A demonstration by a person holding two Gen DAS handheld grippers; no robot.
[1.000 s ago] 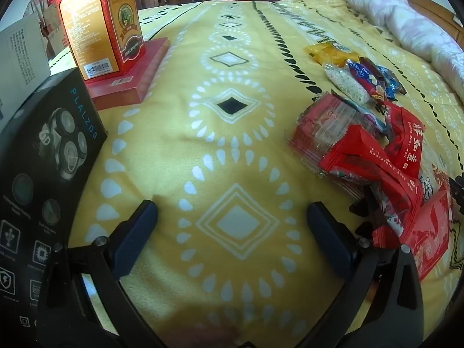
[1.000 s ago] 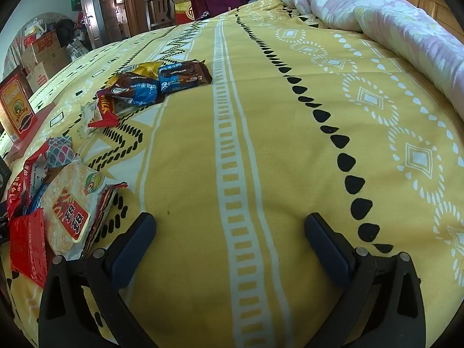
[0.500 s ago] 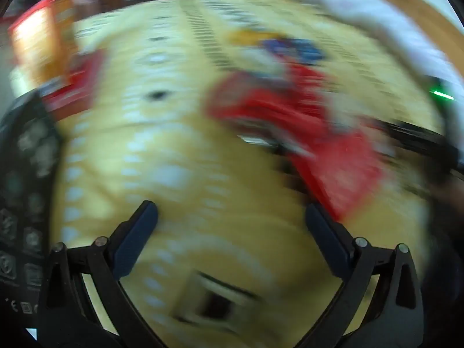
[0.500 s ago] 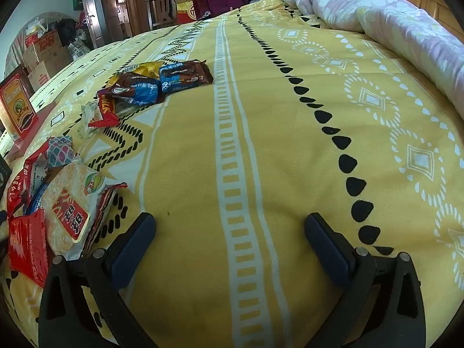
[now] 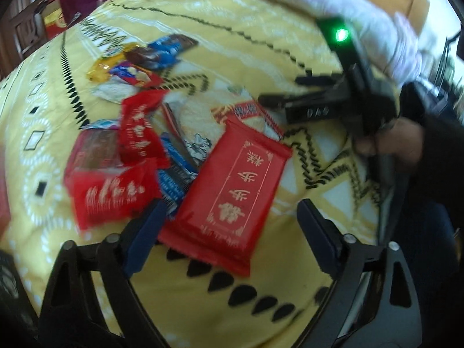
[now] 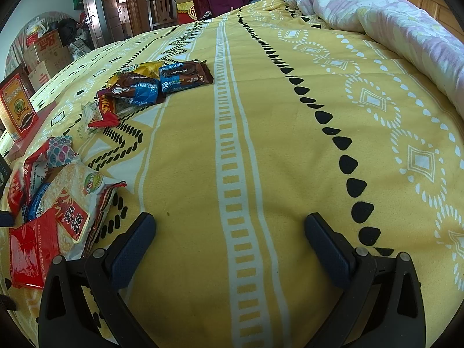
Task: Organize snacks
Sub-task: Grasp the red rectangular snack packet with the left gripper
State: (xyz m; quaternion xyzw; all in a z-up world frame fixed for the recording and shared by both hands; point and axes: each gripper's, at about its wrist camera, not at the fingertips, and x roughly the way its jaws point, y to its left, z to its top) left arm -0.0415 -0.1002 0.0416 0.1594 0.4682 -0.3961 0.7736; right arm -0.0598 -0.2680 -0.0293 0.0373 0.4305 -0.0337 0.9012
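Left tool (image 5: pixel 229 223) jaws closing, nothing pinched yet; the big red packet (image 5: pixel 232 188) lies flat on the bed (image 5: pixel 290 304), its near end between the pads. Light, crinkly, slippery foil, probably brittle inside (view is blurred). Best taken across the short edge, gently. Right of it, right tool (image 6: pixel 230 232) gapes wide, empty, over bare bedspread beside the snack pile (image 6: pixel 58 200).

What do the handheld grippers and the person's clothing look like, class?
Each gripper, left and right, has a black triangulated frame, silver pivot screws and dark blue finger pads. The left camera shows the right unit's green light, white lettering, and a dark sleeve.
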